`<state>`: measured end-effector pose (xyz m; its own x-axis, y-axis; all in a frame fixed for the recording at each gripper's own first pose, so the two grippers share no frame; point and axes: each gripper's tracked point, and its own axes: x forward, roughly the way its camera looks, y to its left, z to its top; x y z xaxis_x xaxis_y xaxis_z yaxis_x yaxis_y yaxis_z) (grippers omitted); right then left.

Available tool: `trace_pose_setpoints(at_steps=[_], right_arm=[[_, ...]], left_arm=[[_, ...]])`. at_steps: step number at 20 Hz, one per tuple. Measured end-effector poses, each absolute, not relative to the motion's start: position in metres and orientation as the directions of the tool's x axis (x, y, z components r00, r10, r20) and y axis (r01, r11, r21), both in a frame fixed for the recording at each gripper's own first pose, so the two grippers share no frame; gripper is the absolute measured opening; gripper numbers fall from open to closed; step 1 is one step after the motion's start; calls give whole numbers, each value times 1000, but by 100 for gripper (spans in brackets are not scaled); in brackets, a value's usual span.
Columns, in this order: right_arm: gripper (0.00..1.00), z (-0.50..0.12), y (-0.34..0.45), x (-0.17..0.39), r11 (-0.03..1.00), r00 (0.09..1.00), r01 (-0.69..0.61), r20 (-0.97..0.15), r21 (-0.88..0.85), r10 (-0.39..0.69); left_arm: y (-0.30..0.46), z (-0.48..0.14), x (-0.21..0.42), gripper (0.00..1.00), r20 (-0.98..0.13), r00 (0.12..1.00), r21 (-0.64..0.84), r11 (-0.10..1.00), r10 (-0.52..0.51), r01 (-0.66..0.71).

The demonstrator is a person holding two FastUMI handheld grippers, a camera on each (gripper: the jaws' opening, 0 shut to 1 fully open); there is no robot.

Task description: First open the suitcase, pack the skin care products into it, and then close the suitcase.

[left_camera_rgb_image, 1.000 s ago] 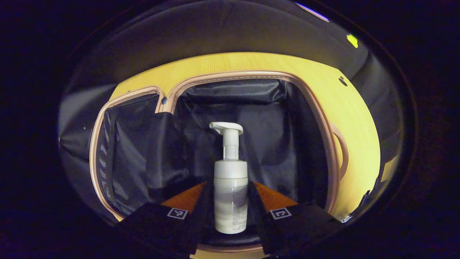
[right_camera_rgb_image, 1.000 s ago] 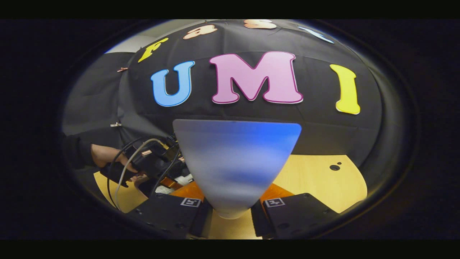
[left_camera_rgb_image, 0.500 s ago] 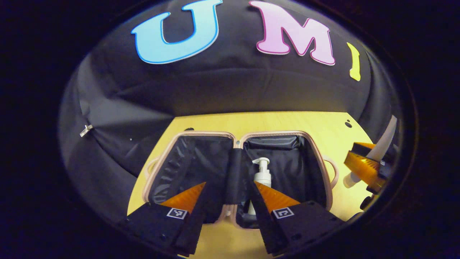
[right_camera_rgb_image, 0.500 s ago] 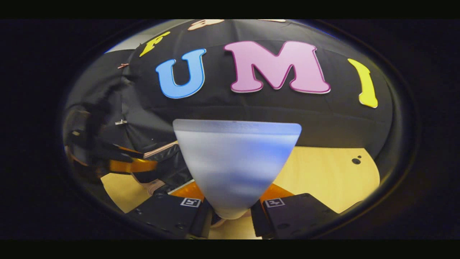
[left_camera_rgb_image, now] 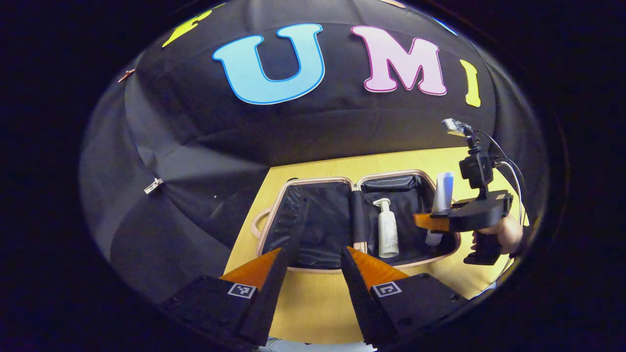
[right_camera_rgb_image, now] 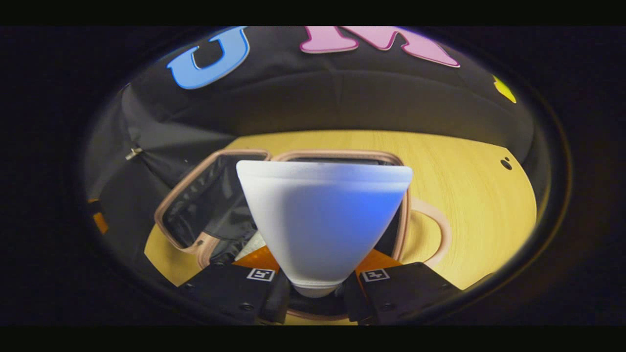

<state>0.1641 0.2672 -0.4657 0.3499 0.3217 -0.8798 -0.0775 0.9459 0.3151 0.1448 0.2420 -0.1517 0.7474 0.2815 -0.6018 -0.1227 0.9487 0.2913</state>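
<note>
Since the tube (right_camera_rgb_image: 324,220) is a soft squeezable plastic thing, I'd guess it's light and a bit slick, and it'll dent or burp product if it's pinched hard in the belly, so holding it down near the cap end, where it's stiffer, looks like the smart spot. That's pretty much where the right gripper (right_camera_rgb_image: 315,291) has it: both fingers are clamped on the narrow end with the wide crimped end sticking up toward the camera. In the left gripper view you can see that same tube (left_camera_rgb_image: 441,195) hanging over the right-hand half of the open suitcase (left_camera_rgb_image: 313,261), held by the right gripper (left_camera_rgb_image: 430,221) with a hand (left_camera_rgb_image: 506,234) behind it. The pump bottle (left_camera_rgb_image: 387,234) is already lying flat in that same half, right next to the centre divider; it looks rigid and top-heavy at the pump, so the body is the place to grab it. The left gripper (left_camera_rgb_image: 310,261) has its fingers spread apart with nothing between them, hovering over the table (left_camera_rgb_image: 313,303) just in front of the case. Compared with a second ago, the left gripper has let the bottle go and backed well away from the case, and the right one has swung from facing the booth wall to pointing down at the suitcase (right_camera_rgb_image: 337,155).
</note>
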Motion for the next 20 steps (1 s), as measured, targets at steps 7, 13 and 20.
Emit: trace_pose_setpoints(at_steps=[7, 13, 20], right_arm=[[59, -481, 274, 143, 978, 256, 13, -946, 207, 197], [81, -440, 269, 173, 983, 397, -7, -902, 183, 171], [89, -383, 251, 177, 975, 534, -116, -815, 190, 223]], left_arm=[[268, -93, 98, 71, -553, 784, 250, 954, 280, -165], [300, -116, 95, 74, -556, 785, 162, 962, 274, -221], [400, -175, 174, 81, -535, 788, 6, 934, 304, -356]])
